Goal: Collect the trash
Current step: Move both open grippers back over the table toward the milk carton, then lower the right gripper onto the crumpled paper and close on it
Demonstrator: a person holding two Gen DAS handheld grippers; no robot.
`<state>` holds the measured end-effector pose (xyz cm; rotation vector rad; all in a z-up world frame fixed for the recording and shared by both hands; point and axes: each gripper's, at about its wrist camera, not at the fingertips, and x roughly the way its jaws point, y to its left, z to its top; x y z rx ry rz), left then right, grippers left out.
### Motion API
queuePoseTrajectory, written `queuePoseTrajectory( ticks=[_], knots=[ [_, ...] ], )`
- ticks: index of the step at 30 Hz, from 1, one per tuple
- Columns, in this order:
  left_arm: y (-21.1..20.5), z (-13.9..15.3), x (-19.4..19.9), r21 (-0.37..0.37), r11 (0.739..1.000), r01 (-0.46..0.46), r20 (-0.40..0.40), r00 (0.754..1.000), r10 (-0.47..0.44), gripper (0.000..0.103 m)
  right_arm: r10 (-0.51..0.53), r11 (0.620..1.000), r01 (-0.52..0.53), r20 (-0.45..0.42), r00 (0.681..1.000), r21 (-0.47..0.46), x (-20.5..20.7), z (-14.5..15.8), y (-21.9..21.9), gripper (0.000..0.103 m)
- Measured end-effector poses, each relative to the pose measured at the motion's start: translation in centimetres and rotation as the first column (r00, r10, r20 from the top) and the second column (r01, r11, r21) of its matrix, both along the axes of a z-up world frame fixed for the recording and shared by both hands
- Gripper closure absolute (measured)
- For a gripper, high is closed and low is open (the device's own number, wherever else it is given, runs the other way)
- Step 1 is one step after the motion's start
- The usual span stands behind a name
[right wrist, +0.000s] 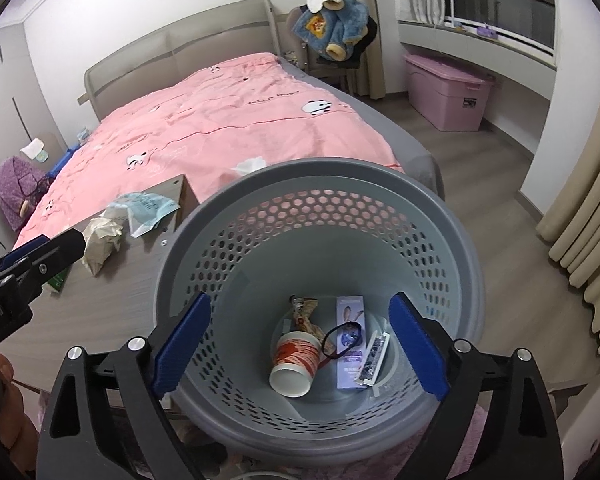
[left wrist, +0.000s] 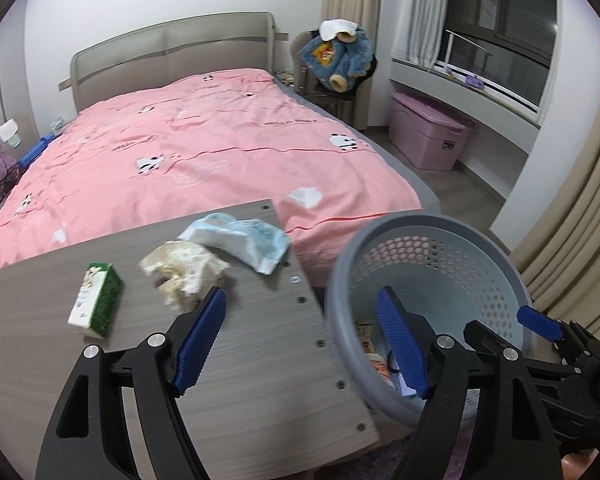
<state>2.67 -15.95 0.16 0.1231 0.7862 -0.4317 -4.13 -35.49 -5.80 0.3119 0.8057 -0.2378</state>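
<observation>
A grey perforated trash basket (right wrist: pixel 220 216) stands right of a wooden table (left wrist: pixel 252 380); it also shows in the left wrist view (left wrist: pixel 340 280). Inside lie a paper cup (right wrist: pixel 294 362), a purple box (right wrist: pixel 350 344), a wrapper and a black band. On the table are a green and white carton (left wrist: pixel 96 300), a crumpled beige paper (left wrist: pixel 184 272) and a blue and white wrapper (left wrist: pixel 240 242). My left gripper (left wrist: pixel 300 320) is open and empty over the table's right edge, near the beige paper. My right gripper (right wrist: pixel 300 328) is open and empty above the basket.
A bed with a pink cover (left wrist: pixel 220 148) lies behind the table, with a white tissue (left wrist: pixel 306 197) near its foot. A pink storage box (left wrist: pixel 430 136) and a chair with a blue jacket (left wrist: pixel 340 58) stand at the back right. Curtains (left wrist: pixel 572 208) hang on the right.
</observation>
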Motion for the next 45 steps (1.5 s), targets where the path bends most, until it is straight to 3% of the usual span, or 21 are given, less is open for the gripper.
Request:
queuePoseTrajectory(
  ticks=[11, 24, 45],
  knots=[
    [6.6, -0.5, 1.3, -0.003, 0.989, -0.149, 0.006, 0.989, 0.149, 0.027, 0.052, 0.998, -0.053, 0.043, 0.998, 0.02, 1.3, 1.0, 3.7, 0.007],
    [14.3, -1.7, 2.5, 0.037, 0.951, -0.307, -0.004, 0.951, 0.308, 0.027, 0.199, 0.98, -0.199, 0.06, 0.978, 0.004, 4.7, 1.7, 9.3, 0.007],
    [20.5, -2.7, 5.0, 0.033, 0.906, -0.422, -0.01, 0.906, 0.422, 0.027, 0.374, 0.927, -0.374, 0.01, 0.927, 0.027, 13.3, 1.5, 16.6, 0.007]
  ],
)
